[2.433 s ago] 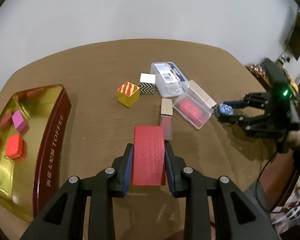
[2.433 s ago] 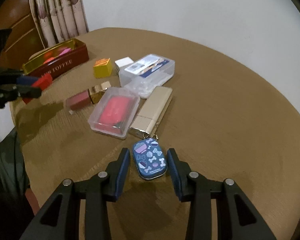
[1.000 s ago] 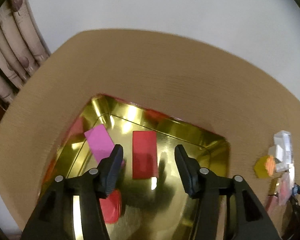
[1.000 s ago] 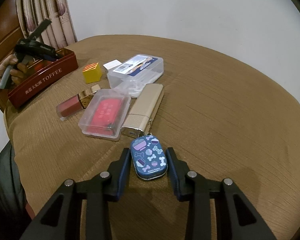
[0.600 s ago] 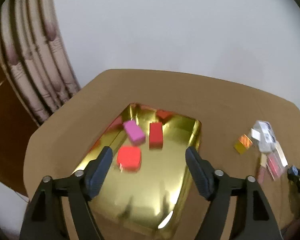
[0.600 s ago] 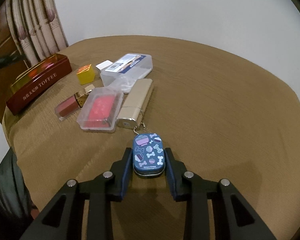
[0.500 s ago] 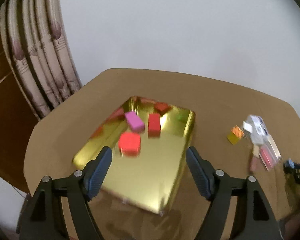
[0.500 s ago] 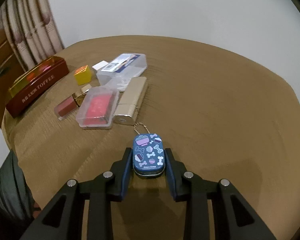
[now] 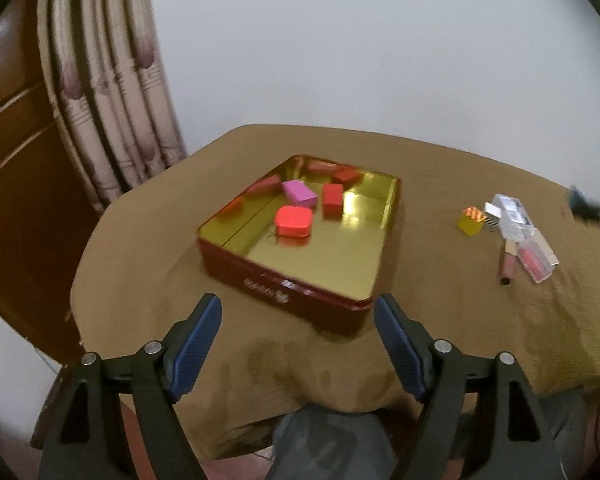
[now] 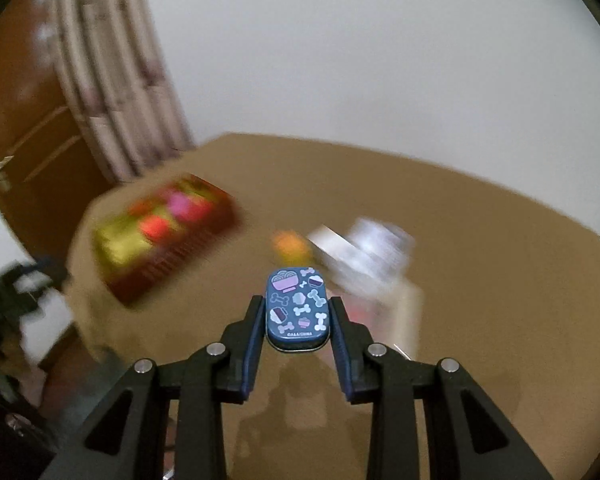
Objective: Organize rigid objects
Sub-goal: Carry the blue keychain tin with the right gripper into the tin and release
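1 rounded blue tin [image 10: 298, 309] — patterned lid

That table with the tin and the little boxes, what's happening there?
A person is tidying small things into a gold-lined tin. The right tongs grip a little blue patterned case, held above the table. The left tongs have just been opening and hold nothing. Red and pink blocks already lie in the tin; several boxes wait outside it.

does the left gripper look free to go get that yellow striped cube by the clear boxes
Probably yes. The left gripper is open with nothing between its pads, and the yellow striped cube sits uncovered on the table, apart from the tin. A checkered block lies close against its far side.
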A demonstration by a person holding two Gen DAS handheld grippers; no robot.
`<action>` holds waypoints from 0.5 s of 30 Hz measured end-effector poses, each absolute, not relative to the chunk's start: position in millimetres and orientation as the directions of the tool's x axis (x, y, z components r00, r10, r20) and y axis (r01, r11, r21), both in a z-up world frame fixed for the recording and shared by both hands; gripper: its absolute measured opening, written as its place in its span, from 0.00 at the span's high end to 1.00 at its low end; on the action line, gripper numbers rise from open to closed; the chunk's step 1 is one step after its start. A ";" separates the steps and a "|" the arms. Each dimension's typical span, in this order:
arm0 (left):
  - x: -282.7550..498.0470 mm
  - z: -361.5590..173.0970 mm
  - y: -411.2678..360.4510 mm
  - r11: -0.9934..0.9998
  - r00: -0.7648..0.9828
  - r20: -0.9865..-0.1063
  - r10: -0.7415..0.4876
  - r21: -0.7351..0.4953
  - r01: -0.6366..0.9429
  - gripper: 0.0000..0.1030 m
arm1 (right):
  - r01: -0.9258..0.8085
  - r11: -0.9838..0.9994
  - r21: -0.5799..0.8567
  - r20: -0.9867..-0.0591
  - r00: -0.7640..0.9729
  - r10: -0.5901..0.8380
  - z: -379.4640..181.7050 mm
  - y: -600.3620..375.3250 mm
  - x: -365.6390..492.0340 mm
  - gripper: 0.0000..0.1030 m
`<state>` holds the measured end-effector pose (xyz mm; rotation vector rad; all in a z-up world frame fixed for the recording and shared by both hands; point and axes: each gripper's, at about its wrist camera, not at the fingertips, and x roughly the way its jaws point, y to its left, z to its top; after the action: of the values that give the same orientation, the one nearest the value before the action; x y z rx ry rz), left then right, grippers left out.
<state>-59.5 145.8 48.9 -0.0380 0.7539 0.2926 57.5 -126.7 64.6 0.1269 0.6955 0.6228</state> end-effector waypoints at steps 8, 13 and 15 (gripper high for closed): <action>-68.8 39.6 165.9 0.947 0.670 -0.687 0.280 0.085 -0.308 0.27 | -0.621 0.717 0.317 -0.587 0.465 0.663 86.8 29.3 145.6 0.70; -72.7 41.6 172.7 0.940 0.679 -0.668 0.305 0.099 -0.325 0.25 | -0.597 0.749 0.287 -0.679 0.425 0.599 58.0 91.3 191.1 0.70; -72.4 41.1 178.7 0.942 0.680 -0.674 0.288 0.072 -0.328 0.25 | -0.564 0.778 0.276 -0.711 0.425 0.560 43.2 100.1 201.0 0.70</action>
<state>-72.4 178.7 41.1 -0.0563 0.7463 0.3463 201.0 100.1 43.2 -0.0051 0.8877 0.7030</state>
